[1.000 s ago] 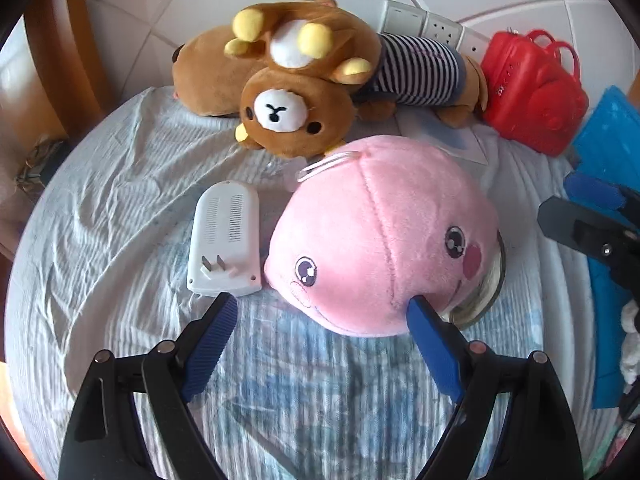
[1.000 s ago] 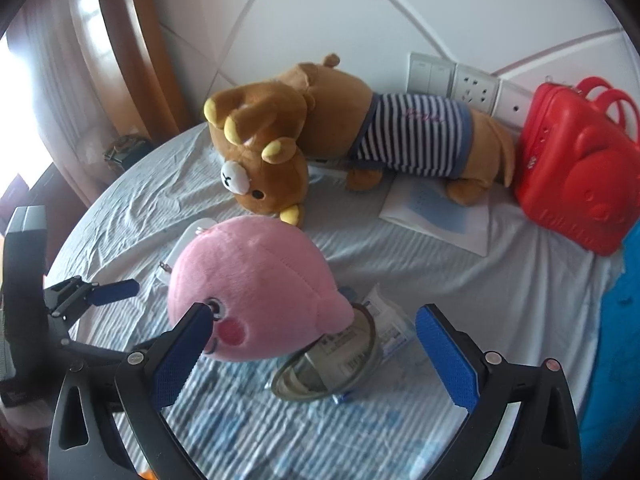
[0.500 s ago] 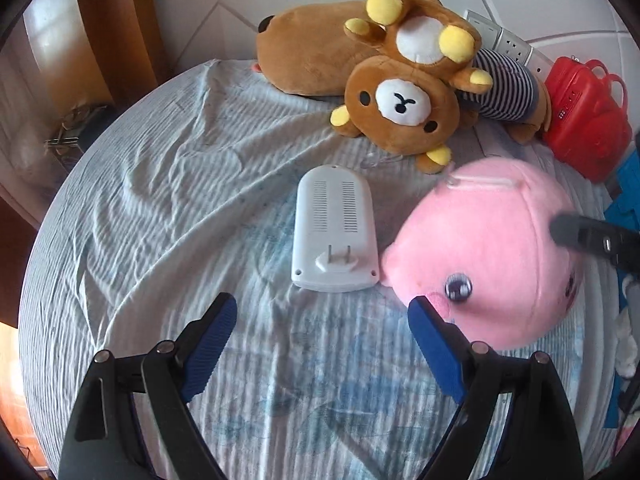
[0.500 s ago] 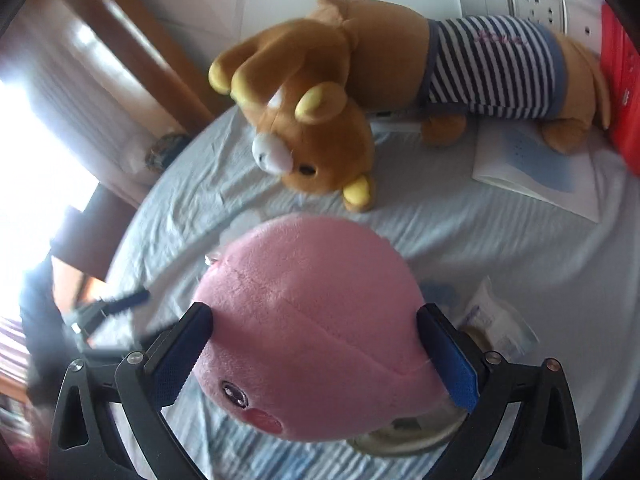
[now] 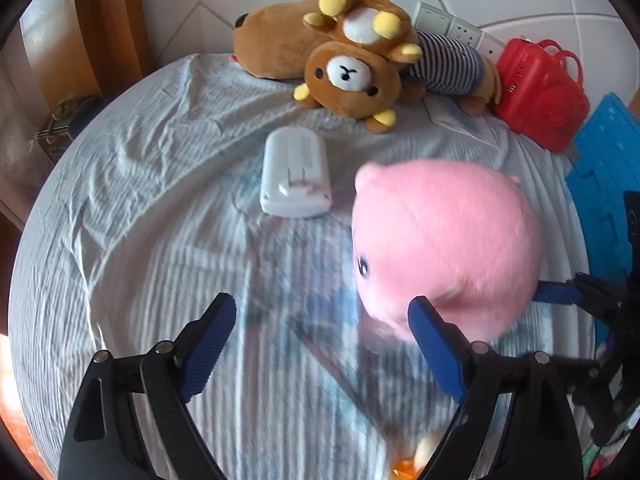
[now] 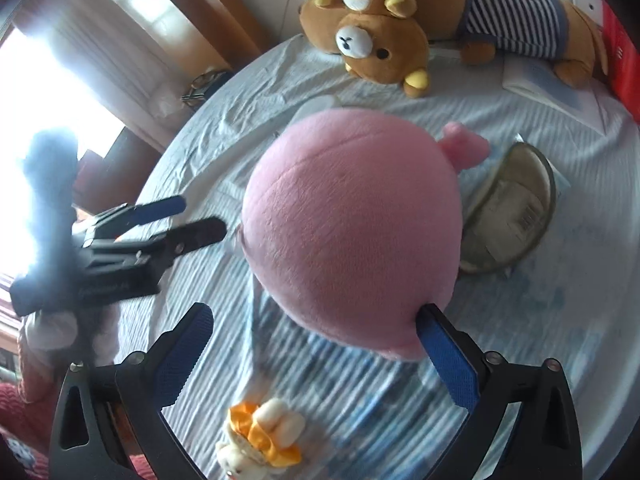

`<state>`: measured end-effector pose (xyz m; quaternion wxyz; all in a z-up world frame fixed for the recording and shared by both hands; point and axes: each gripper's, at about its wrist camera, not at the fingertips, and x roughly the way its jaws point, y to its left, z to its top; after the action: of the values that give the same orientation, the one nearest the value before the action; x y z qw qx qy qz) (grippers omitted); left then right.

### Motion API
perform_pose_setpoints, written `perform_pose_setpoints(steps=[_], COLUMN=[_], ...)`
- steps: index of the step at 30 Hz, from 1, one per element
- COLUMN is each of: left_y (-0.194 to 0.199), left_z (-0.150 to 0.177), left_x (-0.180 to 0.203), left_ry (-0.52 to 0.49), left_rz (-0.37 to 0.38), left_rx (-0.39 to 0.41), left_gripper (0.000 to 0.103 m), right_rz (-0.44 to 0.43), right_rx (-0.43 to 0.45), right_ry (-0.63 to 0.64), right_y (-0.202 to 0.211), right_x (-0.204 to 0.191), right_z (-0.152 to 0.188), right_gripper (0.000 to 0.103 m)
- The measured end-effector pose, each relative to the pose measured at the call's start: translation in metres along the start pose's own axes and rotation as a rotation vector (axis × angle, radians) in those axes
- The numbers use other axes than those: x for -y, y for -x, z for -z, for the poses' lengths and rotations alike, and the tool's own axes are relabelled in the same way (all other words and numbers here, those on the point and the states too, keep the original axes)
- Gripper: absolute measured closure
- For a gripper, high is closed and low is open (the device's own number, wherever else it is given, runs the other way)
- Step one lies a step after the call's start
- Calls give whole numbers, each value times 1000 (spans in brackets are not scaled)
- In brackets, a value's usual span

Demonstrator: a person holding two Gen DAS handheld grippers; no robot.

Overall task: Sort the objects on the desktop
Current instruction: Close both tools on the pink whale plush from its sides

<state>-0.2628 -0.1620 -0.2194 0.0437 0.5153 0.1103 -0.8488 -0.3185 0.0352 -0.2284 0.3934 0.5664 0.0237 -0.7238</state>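
Note:
A round pink plush [image 5: 444,248] lies on the striped cloth of the round table [image 5: 140,200]; it also shows in the right wrist view [image 6: 352,232]. My left gripper [image 5: 322,350] is open and empty, with its right finger at the plush's front edge. My right gripper [image 6: 316,354] is open; its right finger touches the plush's near side and its left finger is apart from it. A white plug adapter [image 5: 296,172] lies flat beyond the left gripper. A round glass dish [image 6: 512,212] lies right of the plush.
Brown bear plushes [image 5: 352,76] and a striped-shirt plush [image 6: 516,20] lie at the back by the wall. A red toy case [image 5: 540,92] and a blue mat [image 5: 608,184] are at the right. A small yellow-and-cream toy [image 6: 260,436] lies near the table's front edge.
The pink plush has shifted toward the table's front and turned. Both grippers have pulled back and swung; the right one now sees the uncovered glass dish and the small yellow toy.

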Motion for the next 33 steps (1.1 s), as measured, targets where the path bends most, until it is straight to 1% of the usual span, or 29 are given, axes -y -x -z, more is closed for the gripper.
perform_pose_setpoints(steps=[3,5,7,9,10,12,14,16,18,22,25,26,27,29,30,31,33], left_y=[-4,-6,-6,-7,-9,-16,-24,-32,-40,-55,-64,-65,-66,-68,-68,-63,-51], left_z=[7,8,5,0,-3,-6,-9,-13,-16,-22,-22,-21,-21,-20,-19,-18,-17], left_x=[8,13,18,23,25,32,38,39,41,43,42,43,44,45,46,49,57], left_ry=[-13,-16,-21,-24,-26,-41,-54,-56,-58,-58,-42,-36,-30,-19,-17,-33,-70], left_rz=[10,35,66,117,142,171,190,218,246,301,352,362,372,392,397,382,352], left_rx=[-15,-13,7,24,31,26,20,24,29,33,32,34,37,43,46,54,70], left_gripper=[14,14,14,14,7,0,0,0,0,0,0,0,0,5,10,15,20], right_rz=[52,83,108,119,112,99,87,85,80,17,-76,-87,-75,-52,-40,-30,-3], right_rx=[51,77,98,118,126,141,138,116,76,56,48,51,50,49,53,57,73], right_ry=[-40,-55,-65,-61,-60,-57,-58,-61,-61,-107,-175,-178,-170,-154,-153,-149,-119], right_y=[13,22,29,34,34,35,30,19,4,-18,-26,-27,-26,-25,-24,-22,-13], right_x=[11,18,23,25,26,27,29,31,34,50,69,71,70,67,65,63,53], right_z=[1,-4,-9,-17,-21,-29,-37,-43,-45,-43,-40,-40,-41,-43,-43,-43,-40], right_gripper=[0,0,0,0,0,0,0,0,0,0,0,0,0,0,1,1,6])
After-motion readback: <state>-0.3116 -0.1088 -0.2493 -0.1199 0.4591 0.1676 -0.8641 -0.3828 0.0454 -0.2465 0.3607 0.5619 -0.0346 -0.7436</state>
